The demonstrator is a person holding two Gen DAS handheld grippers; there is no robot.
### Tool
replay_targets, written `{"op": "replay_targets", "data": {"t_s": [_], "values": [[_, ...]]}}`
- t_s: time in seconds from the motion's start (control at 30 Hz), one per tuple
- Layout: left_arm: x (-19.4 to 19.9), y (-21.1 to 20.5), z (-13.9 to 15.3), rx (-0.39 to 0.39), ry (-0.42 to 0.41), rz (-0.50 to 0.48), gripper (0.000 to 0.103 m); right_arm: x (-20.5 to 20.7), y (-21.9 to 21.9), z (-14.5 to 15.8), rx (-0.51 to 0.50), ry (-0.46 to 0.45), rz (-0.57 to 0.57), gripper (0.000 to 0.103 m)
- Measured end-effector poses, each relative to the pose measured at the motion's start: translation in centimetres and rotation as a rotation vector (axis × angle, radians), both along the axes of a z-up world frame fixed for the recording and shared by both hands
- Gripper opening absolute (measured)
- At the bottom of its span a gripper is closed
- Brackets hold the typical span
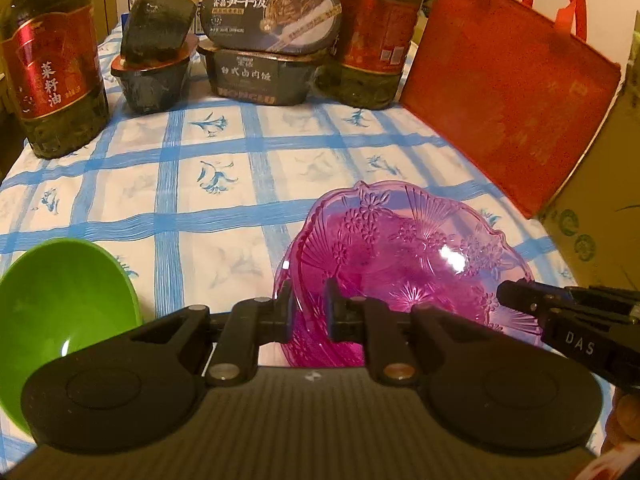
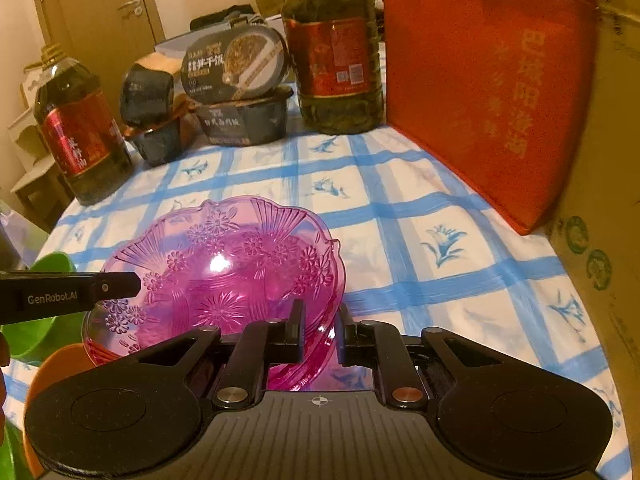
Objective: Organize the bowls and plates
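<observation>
A translucent pink bowl point(image 1: 404, 252) with embossed flowers hangs tilted over the blue-checked tablecloth point(image 1: 224, 200), held from two sides. My left gripper point(image 1: 309, 304) is shut on the bowl's near left rim. My right gripper point(image 2: 322, 322) is shut on the opposite rim of the pink bowl point(image 2: 224, 268). Each gripper shows in the other's view: the right gripper point(image 1: 510, 295) at the bowl's right edge, the left gripper point(image 2: 130, 282) at its left edge. A green bowl point(image 1: 60, 312) sits to the left of the pink one. An orange dish point(image 2: 52, 368) lies near the green bowl point(image 2: 52, 264).
Two large oil bottles point(image 1: 52, 68) point(image 1: 372, 36) and stacked dark ready-meal boxes point(image 1: 264, 52) line the table's far edge. A red tote bag point(image 1: 508, 104) leans against a cardboard box point(image 1: 600, 200) on the right. A door point(image 2: 100, 12) stands behind on the left.
</observation>
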State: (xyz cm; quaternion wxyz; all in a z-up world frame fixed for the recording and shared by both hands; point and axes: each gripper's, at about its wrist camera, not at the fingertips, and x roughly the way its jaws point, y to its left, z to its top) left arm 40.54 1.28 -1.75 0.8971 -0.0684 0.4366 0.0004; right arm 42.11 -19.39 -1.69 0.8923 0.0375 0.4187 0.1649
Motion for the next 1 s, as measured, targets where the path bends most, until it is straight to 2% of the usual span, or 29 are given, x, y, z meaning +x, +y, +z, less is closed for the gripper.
{"op": "replay_targets", "data": {"t_s": [0.23,0.33,0.47,0.5,0.77,1.0], "values": [[0.8,0.0,-1.1,0.014,0.024,-0.012,0.014,0.6,0.3,-1.3,-0.013,0.004,0.003,0.016],[1.2,-0.3,-1.6,0.035,0.045,-0.017,0.017,0.7,0.4,-1.7,0.001,0.001,0.008,0.018],[1.1,-0.1,-2.1,0.034,0.062,-0.012,0.023,0.6,0.1,-1.8,0.049,-0.004,0.018,0.049],[0.9,-0.1,-2.0,0.035,0.058,-0.005,0.024,0.5,0.0,-1.6,0.056,-0.011,0.010,0.051],[-1.1,0.2,-0.2,0.025,0.008,0.027,0.029,-1.4,-0.8,-0.1,0.070,-0.002,-0.020,0.052],[-3.8,0.3,2.1,-0.020,-0.022,0.043,0.030,-4.4,-0.9,2.0,0.029,-0.010,-0.016,0.054]]}}
